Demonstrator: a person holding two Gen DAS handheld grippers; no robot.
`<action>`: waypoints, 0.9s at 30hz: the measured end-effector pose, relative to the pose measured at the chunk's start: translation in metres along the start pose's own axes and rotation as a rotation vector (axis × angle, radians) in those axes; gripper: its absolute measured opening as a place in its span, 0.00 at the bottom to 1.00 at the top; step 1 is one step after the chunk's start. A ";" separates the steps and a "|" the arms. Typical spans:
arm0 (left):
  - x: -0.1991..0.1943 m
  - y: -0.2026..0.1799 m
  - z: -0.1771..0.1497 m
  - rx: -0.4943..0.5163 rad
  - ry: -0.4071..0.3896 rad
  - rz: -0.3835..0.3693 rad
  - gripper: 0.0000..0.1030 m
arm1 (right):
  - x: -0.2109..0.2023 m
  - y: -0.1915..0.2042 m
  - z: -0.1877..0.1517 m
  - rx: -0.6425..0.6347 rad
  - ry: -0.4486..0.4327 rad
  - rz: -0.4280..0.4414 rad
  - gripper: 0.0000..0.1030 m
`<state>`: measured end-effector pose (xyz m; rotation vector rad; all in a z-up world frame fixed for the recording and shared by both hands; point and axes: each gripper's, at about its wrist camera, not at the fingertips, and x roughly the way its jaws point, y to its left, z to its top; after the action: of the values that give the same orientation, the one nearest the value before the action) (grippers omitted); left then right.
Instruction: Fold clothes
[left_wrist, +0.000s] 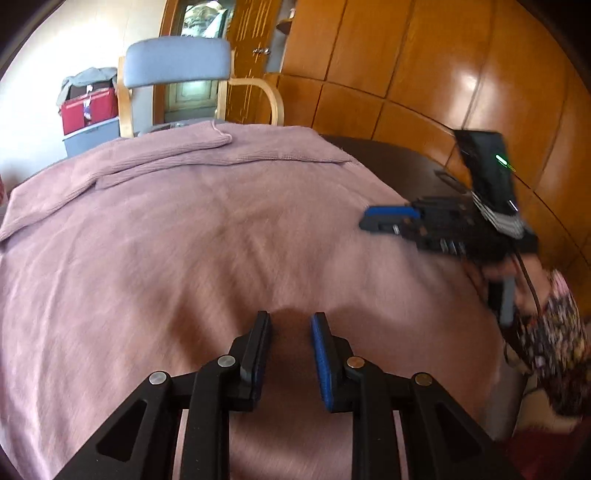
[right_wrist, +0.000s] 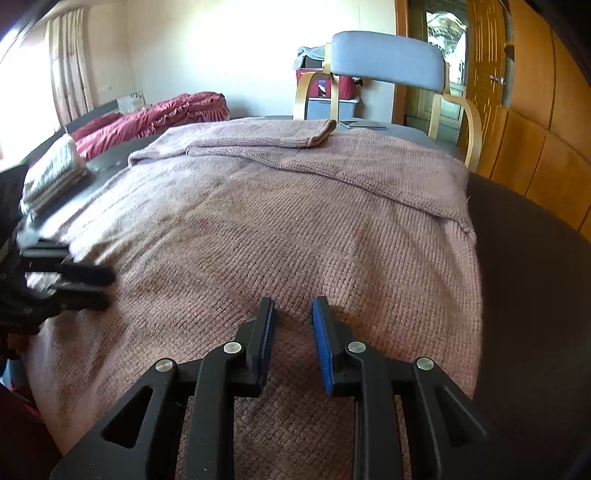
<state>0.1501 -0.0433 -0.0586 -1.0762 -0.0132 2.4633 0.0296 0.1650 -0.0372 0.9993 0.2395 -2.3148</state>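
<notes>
Knitwear covers most of the dark table: a pink sweater (right_wrist: 280, 229) lies flat on it with its long axis running from the near edge, where both tongs are, to the far edge by the chair, and its sleeves are already folded across the chest at that far end. Both tongs hang over the near hem, pointing down at the cloth. The left gripper (left_wrist: 290, 332) is nearer the left side of the hem and the right gripper (right_wrist: 293, 317) nearer the right side, close to where the sweater's edge meets the bare table (right_wrist: 535, 280). Each stands narrowly parted with nothing between the pads; neither is pinching the knit, though whether the tips brush it I cannot tell. Judging by this, the coming move is to take the hem at two points and carry it away toward the folded sleeves, so the fold would run across the short axis. A folded pale cloth (right_wrist: 51, 173) sits at the table's left edge. Behind are a blue-backed wooden chair (right_wrist: 388, 62), a red quilt (right_wrist: 155, 118), a red box (left_wrist: 88, 109) against the wall, and wooden wardrobe doors (left_wrist: 424, 66) along the right.
</notes>
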 end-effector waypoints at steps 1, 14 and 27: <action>-0.008 0.002 -0.009 0.008 -0.016 -0.004 0.21 | 0.000 0.000 0.000 0.004 0.000 0.004 0.23; -0.073 0.027 -0.066 0.091 -0.166 -0.027 0.23 | 0.000 -0.003 0.000 0.021 0.001 0.017 0.23; -0.079 0.112 -0.052 -0.152 -0.114 0.275 0.23 | 0.000 -0.003 -0.001 0.029 0.002 0.017 0.23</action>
<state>0.1888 -0.1850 -0.0611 -1.0581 -0.0953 2.8081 0.0284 0.1679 -0.0379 1.0138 0.1984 -2.3079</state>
